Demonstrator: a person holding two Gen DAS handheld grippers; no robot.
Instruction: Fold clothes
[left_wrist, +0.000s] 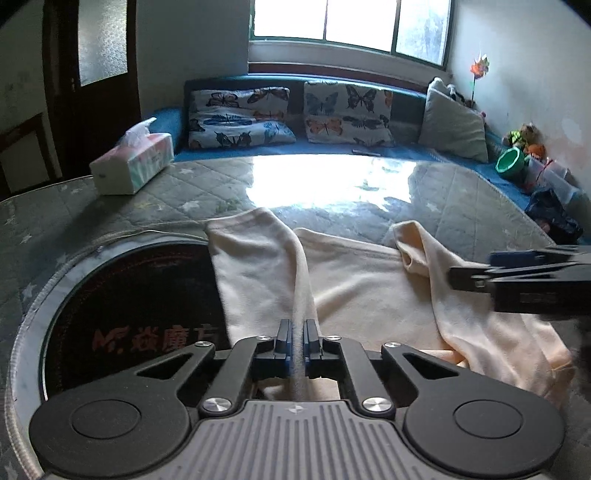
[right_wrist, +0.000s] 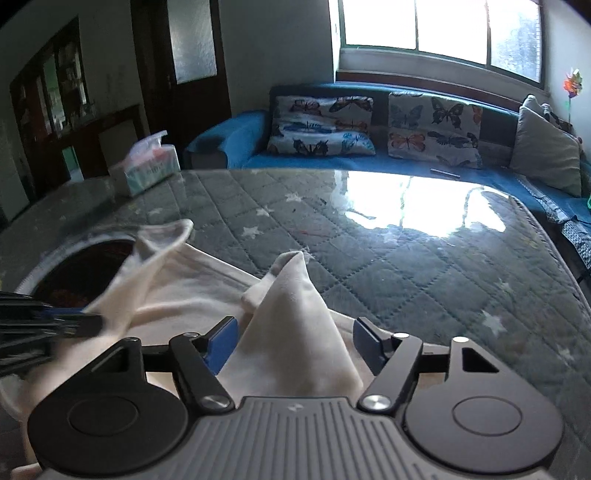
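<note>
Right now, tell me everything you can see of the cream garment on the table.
The cream garment looks like soft knit or fleece, lying rumpled on the quilted star-print table cover, its left edge overlapping a round black inset. Two tube-like ends, apparently sleeves, stick up. The left gripper is shut on a raised fold of one; the right gripper stands open around a peaked fold of the other, not pinching it.
</note>
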